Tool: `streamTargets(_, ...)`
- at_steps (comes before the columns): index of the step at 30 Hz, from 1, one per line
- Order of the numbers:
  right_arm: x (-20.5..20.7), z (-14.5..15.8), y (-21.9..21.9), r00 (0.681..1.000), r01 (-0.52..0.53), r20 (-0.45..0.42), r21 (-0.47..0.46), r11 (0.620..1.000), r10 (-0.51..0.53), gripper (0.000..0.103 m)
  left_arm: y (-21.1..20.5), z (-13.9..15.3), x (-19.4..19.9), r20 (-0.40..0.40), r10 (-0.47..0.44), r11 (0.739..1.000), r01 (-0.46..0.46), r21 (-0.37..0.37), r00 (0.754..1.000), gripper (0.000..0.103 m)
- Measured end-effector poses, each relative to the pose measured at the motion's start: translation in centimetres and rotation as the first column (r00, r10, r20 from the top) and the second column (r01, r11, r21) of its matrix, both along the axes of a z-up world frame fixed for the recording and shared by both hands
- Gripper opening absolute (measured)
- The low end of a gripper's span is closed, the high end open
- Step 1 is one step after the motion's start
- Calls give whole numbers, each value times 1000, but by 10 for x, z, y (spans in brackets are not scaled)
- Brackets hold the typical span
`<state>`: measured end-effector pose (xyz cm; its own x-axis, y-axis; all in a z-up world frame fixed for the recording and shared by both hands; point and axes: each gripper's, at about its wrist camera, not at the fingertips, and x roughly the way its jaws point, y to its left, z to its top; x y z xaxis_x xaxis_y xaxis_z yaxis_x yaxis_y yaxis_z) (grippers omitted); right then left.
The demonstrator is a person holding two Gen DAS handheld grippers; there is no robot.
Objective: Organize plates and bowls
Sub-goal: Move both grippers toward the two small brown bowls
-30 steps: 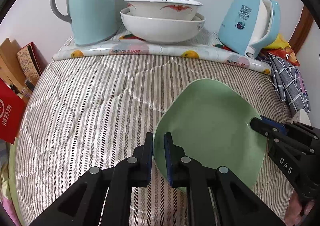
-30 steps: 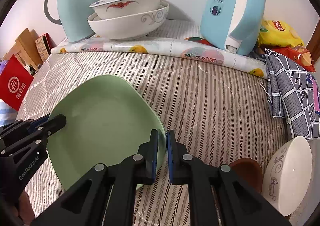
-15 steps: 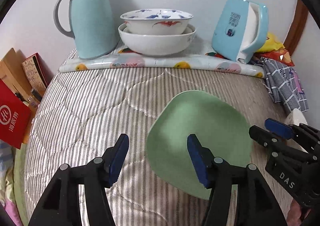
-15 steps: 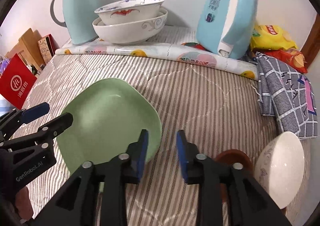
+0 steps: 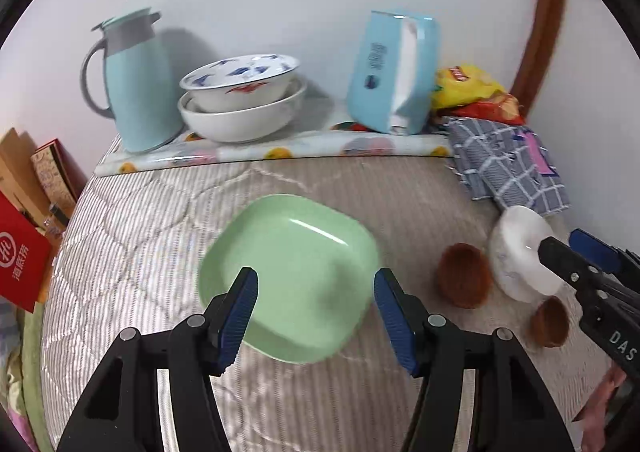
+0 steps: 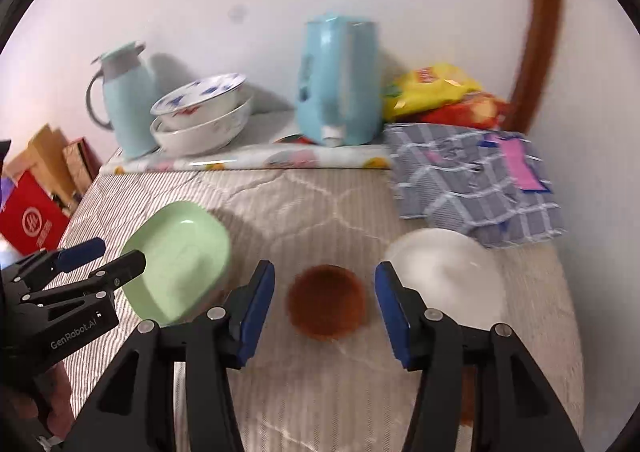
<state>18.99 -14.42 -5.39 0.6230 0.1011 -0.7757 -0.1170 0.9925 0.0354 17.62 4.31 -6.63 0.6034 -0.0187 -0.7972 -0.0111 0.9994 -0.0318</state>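
Fingers of the left gripper [image 5: 314, 316] are spread, nothing clasped; the right gripper [image 6: 325, 310] is opening, empty. The green plate [image 5: 290, 276] lies released on the bed [image 5: 140, 220]; brown bowl [image 6: 326, 302] and white bowl [image 6: 448, 276], right, are left unstacked.

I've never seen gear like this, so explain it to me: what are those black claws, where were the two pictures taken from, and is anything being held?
No robot here: a person holds a clamp-like tool in each hand, each with a fisheye camera looking along its jaws. One picture is from the left gripper, the other from the right gripper. On the striped quilt lie a green square plate, a brown bowl and a white bowl. The left jaws stand open; the right jaws are opening. Nothing is held.
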Motion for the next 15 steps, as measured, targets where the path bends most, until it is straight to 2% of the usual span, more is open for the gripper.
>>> streamTargets(1, -5, 2, -10, 1000, 11, 0, 9, 1000, -11, 59, -5, 1, -2, 4, -7, 1000, 7, -1, 1000, 59)
streamTargets(6, -27, 2, -53, 999, 52, -6, 12, 999, -52, 60, -36, 2, -11, 4, -36, 999, 36, 3, 999, 59)
streamTargets(15, -50, -17, -126, 988, 151, -34, 31, 988, -150, 60, -70, -17, -3, -34, -64, 997, 62, -48, 997, 59)
